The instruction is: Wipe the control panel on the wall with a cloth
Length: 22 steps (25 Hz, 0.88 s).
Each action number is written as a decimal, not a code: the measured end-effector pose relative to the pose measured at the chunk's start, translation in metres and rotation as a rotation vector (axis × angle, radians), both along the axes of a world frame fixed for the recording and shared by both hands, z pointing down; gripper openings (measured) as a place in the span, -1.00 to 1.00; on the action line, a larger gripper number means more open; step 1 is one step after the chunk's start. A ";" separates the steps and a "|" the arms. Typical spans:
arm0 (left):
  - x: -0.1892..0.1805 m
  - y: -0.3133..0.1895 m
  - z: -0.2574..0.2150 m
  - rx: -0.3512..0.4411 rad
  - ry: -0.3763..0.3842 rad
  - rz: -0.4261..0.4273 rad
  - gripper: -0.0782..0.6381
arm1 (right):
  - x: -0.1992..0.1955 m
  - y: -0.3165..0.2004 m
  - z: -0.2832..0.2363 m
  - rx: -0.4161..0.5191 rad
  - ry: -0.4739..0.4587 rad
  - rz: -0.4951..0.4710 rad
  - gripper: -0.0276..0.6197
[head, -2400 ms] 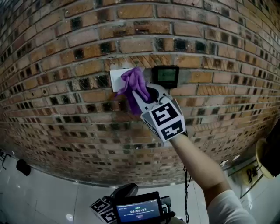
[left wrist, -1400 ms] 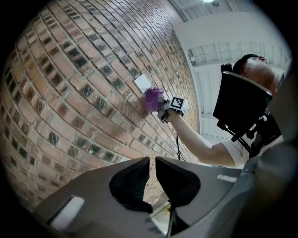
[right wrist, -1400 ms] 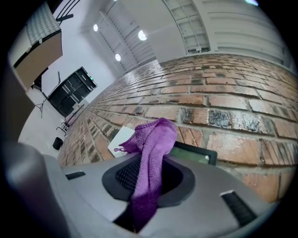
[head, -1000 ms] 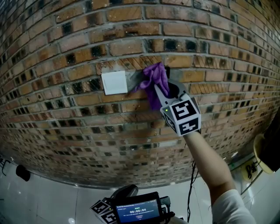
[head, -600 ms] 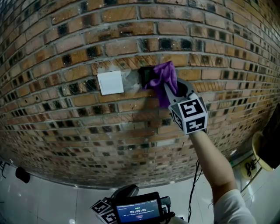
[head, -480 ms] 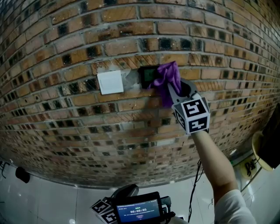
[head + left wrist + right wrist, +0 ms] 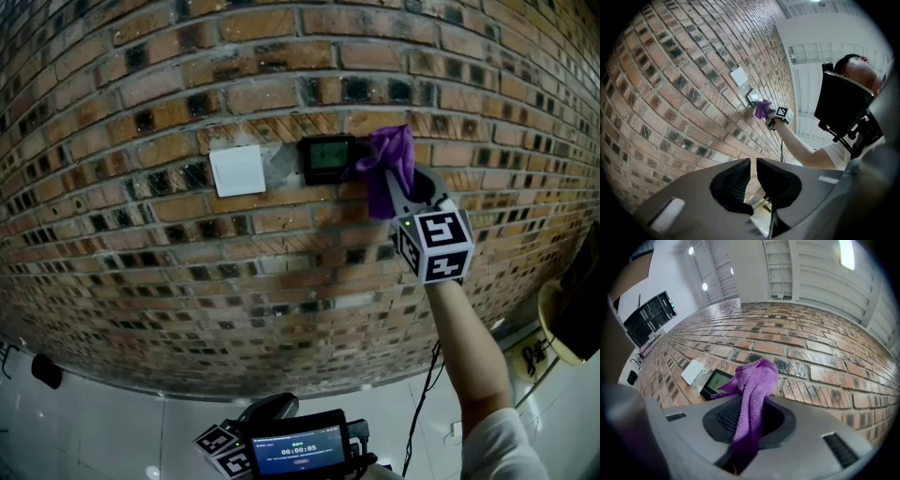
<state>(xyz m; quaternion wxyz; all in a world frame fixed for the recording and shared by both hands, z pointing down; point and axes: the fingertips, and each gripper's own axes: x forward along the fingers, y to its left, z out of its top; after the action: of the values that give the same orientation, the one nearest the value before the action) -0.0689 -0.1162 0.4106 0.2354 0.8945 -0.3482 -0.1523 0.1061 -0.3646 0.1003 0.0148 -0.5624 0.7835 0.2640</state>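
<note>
Rightward is the way the right hand-held gripper (image 7: pixel 401 186) has gone: 2.4 s ago its cloth (image 7: pixel 389 161) covered the white plate (image 7: pixel 237 171), a second ago it lay over the panel (image 7: pixel 327 157), and now it sits past the panel's right edge. In the head view the cloth's left corner just touches that edge, and the rest of it is pressed against bare brick on the wall (image 7: pixel 141 244). The panel's whole face is uncovered, with its pale green screen showing.

The right gripper view shows the right hand-held gripper (image 7: pixel 749 417) clamped on the cloth (image 7: pixel 752 390), which bunches up out of the jaws and hangs down between them. There the panel (image 7: pixel 716 383) lies to the cloth's left, with the plate (image 7: pixel 693 371) beyond it.

The left hand-held gripper (image 7: pixel 753 161) has no part in the work. Its jaws stand all but together, with only a thin slit and nothing between them, and it is held low, well apart from the wall.

As a judgement, one full left-to-right pass over the panel looks finished, so the main part of the wipe is probably done. The pictures are too small to show whether the screen or frame is clean. What may be left is a return stroke or a pass along the panel's edges before the cloth comes off the wall.
</note>
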 end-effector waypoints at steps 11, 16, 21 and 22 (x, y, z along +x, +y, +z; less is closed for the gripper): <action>-0.010 0.003 -0.001 0.006 0.000 -0.021 -0.69 | -0.069 0.027 -0.017 0.060 0.037 -0.144 -0.66; -0.022 0.006 -0.002 0.010 0.002 -0.060 -0.69 | -0.117 0.028 -0.015 0.052 0.058 -0.226 -0.66; -0.034 0.009 -0.002 0.015 0.010 -0.097 -0.69 | -0.164 0.028 -0.009 0.036 0.088 -0.293 -0.66; -0.037 0.009 -0.002 0.016 0.011 -0.104 -0.69 | -0.174 0.028 -0.008 0.032 0.095 -0.305 -0.66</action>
<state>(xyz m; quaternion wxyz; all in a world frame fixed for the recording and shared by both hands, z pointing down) -0.1054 -0.1068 0.4087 0.2220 0.8761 -0.3917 -0.1722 -0.0674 -0.3367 0.0925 0.0266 -0.4233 0.8553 0.2976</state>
